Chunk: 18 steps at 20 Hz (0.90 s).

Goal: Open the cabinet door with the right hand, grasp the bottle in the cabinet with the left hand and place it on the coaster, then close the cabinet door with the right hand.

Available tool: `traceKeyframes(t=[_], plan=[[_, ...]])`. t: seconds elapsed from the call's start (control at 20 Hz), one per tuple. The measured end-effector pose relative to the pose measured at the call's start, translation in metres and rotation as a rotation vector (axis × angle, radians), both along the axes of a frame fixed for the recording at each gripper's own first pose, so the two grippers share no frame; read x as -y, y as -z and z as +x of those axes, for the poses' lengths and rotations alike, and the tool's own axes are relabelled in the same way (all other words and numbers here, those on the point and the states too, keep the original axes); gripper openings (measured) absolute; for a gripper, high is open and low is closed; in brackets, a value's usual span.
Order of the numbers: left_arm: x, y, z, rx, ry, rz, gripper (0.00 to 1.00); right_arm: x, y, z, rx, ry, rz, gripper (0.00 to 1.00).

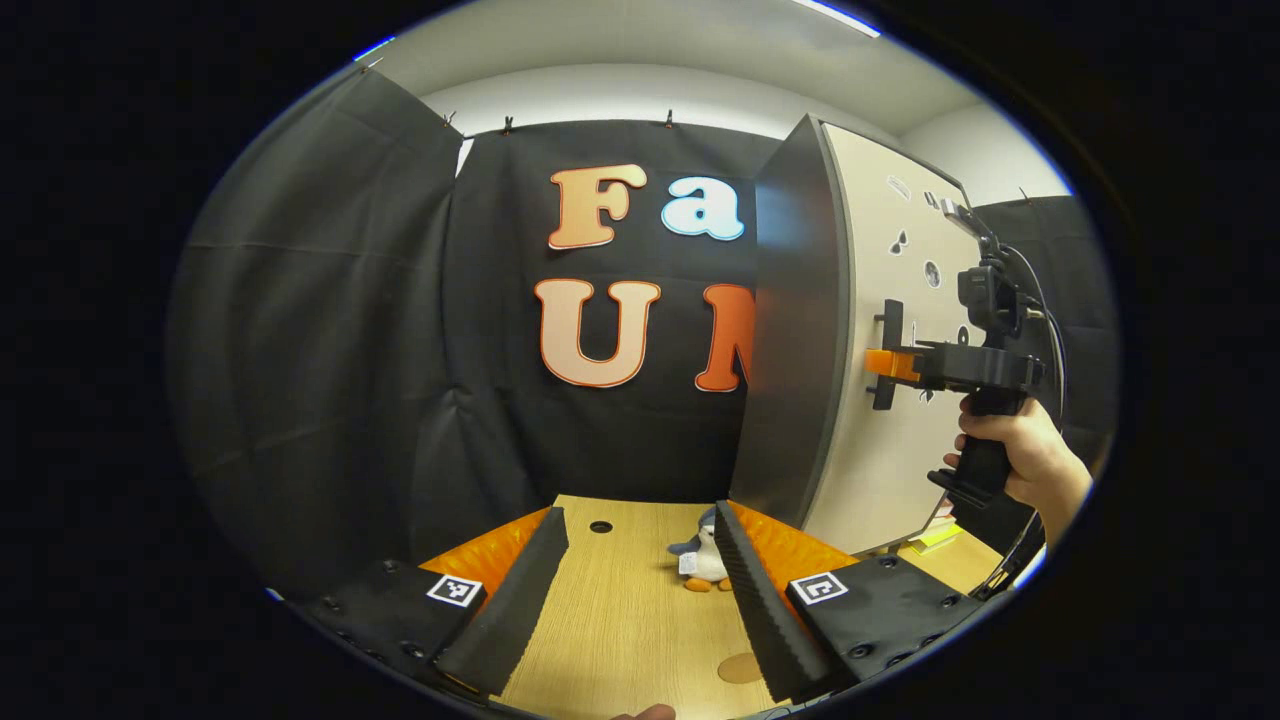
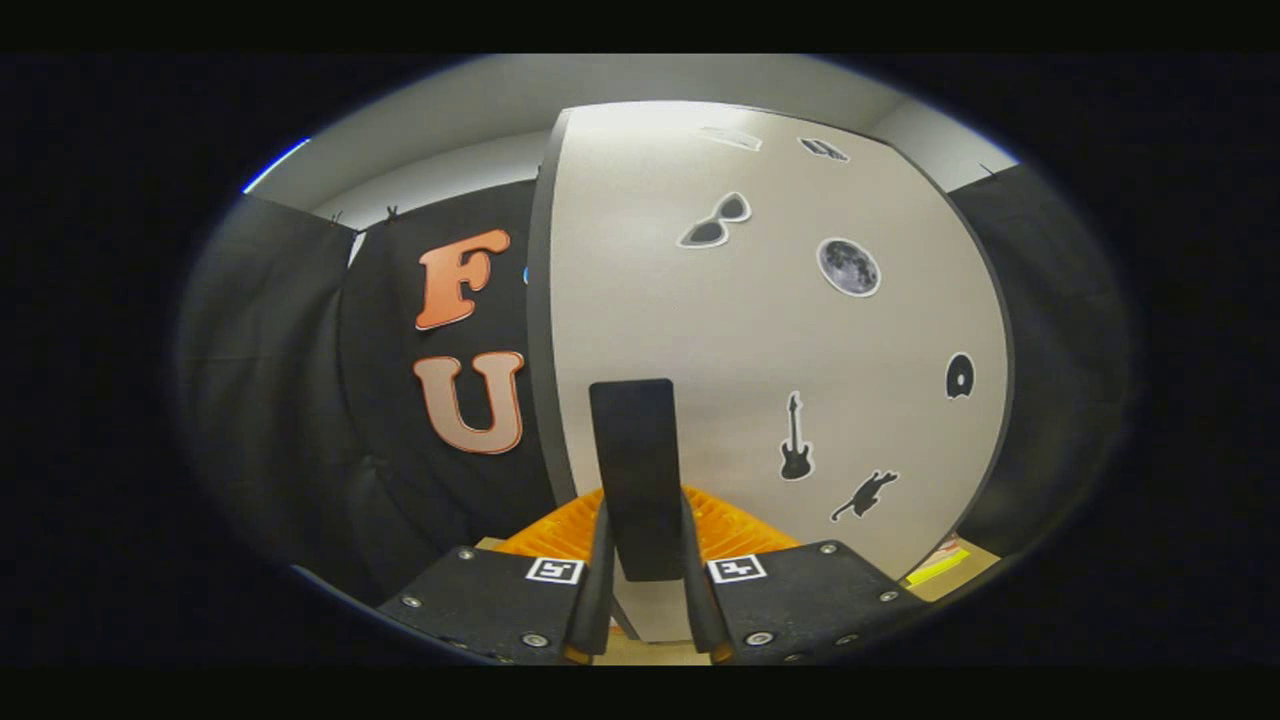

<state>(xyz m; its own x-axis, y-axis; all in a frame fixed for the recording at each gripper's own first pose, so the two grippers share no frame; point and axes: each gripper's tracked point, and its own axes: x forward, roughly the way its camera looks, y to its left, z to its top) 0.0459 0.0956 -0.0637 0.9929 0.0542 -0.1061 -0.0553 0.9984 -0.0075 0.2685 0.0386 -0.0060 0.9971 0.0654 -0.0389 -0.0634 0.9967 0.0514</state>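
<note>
Handle (image 2: 637, 470) of the cabinet door (image 2: 760, 340) is sitting pinched between the right gripper (image 2: 645, 600) fingers; being stiff, it is best gripped mid-bar. Left gripper (image 1: 640, 590) is waiting spread over the table (image 1: 620, 620) near the coaster (image 1: 741, 667)

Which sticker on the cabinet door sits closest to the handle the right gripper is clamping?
The guitar sticker. It stands upright just right of the handle; the cat is lower and farther right, while the sunglasses, moon and disc lie farther off.
</note>
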Motion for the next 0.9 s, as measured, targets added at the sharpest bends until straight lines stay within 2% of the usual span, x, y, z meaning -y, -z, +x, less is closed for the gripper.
traceKeyframes(t=[0.2,0.3,0.35,0.4,0.5,0.6,0.8,0.85,0.9], plan=[[0.011,-0.002,-0.006,-0.007,0.004,0.008,0.96,0.001,-0.006,-0.023,0.003,-0.009,0.018,0.22],[0.021,-0.001,-0.026,-0.005,0.009,0.014,0.99,0.009,-0.006,-0.041,0.002,0.000,0.027,0.19],[0.025,-0.001,-0.033,-0.004,0.007,0.016,0.96,0.014,-0.003,-0.052,-0.008,0.006,0.031,0.22],[0.029,0.000,-0.038,-0.006,0.008,0.017,0.99,0.025,-0.003,-0.074,-0.004,0.011,0.036,0.19],[0.037,0.002,-0.040,-0.014,0.007,0.016,0.96,0.051,-0.002,-0.117,-0.007,0.025,0.046,0.22],[0.047,0.001,-0.046,-0.018,0.004,0.013,0.96,0.072,0.000,-0.148,-0.012,0.035,0.052,0.19],[0.071,-0.004,-0.058,-0.008,-0.004,0.012,0.96,0.103,-0.003,-0.188,-0.015,0.034,0.054,0.19],[0.076,-0.006,-0.061,-0.001,-0.005,0.014,0.99,0.108,-0.005,-0.193,-0.011,0.034,0.053,0.17],[0.083,-0.010,-0.062,0.008,-0.004,0.014,0.96,0.116,-0.006,-0.200,-0.012,0.034,0.053,0.19]])
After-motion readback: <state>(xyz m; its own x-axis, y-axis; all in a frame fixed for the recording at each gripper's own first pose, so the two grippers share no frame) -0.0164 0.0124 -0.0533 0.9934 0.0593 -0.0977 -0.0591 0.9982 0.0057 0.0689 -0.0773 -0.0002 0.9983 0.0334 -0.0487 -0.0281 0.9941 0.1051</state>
